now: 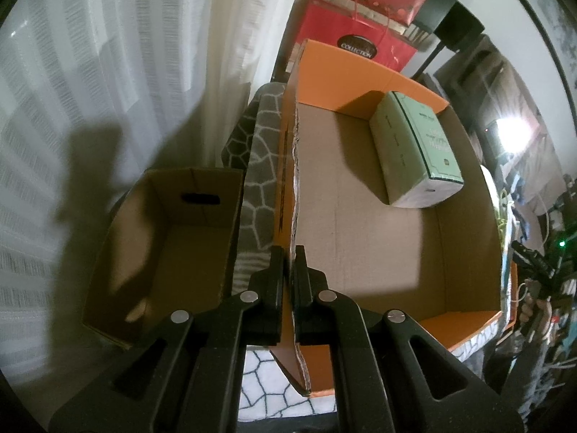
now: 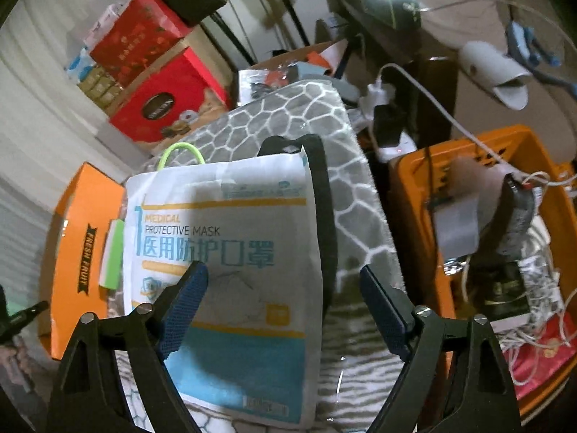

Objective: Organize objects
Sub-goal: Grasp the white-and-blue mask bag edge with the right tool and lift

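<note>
Your left hand-held gripper (image 1: 288, 256) clamps orange fruit box (image 1: 360, 68) wall, frame centre. Right hand-held gripper (image 2: 285, 281) gapes over mask pack (image 2: 230, 252), lower centre. Risk: slick pack slips; black strap (image 2: 324, 195) snags.

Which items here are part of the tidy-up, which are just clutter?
In play:
orange box, its flap pinched by the left gripper
green tissue pack inside it
mask packet under the open right gripper

Lying about:
red gift boxes
slipper
orange crate of cables
small brown box
</note>
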`<action>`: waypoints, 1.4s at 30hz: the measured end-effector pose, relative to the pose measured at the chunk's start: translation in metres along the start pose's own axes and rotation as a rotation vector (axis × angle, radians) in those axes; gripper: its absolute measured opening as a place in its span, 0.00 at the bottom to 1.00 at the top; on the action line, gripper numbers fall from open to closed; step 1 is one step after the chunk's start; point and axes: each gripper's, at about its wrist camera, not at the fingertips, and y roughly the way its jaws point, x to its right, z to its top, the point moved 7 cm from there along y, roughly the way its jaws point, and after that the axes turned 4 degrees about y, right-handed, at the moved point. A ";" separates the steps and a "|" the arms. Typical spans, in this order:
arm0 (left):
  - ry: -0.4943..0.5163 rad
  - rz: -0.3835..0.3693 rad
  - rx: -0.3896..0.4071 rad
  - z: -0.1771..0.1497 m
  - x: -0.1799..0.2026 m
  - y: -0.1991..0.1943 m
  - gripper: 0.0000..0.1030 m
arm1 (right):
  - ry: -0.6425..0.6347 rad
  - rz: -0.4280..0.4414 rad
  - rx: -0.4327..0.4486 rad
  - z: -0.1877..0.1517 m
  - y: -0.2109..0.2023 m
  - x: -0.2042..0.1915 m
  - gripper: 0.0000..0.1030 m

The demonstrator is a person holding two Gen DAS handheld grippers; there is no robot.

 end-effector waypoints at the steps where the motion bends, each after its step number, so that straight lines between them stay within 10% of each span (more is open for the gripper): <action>1: 0.001 0.002 0.000 0.000 0.000 0.000 0.04 | 0.007 0.016 -0.010 -0.001 0.002 0.001 0.72; 8: 0.001 0.002 0.000 0.000 0.000 0.000 0.04 | 0.015 0.132 -0.048 -0.007 -0.004 -0.006 0.30; 13: 0.002 0.002 0.000 0.000 0.000 0.000 0.04 | 0.006 0.243 -0.063 -0.013 -0.012 -0.015 0.30; 16: 0.001 0.001 -0.001 0.000 0.000 0.000 0.04 | -0.007 0.218 -0.054 -0.014 -0.009 -0.013 0.51; 22: 0.000 0.004 0.000 0.000 0.002 -0.001 0.04 | -0.040 0.255 -0.119 -0.027 0.004 -0.023 0.51; 26: 0.000 0.003 0.000 -0.001 0.002 -0.001 0.04 | -0.057 0.278 -0.133 -0.030 -0.001 -0.035 0.18; 42: 0.002 0.000 -0.001 -0.001 0.005 -0.001 0.04 | -0.254 0.353 -0.220 -0.074 -0.006 -0.123 0.33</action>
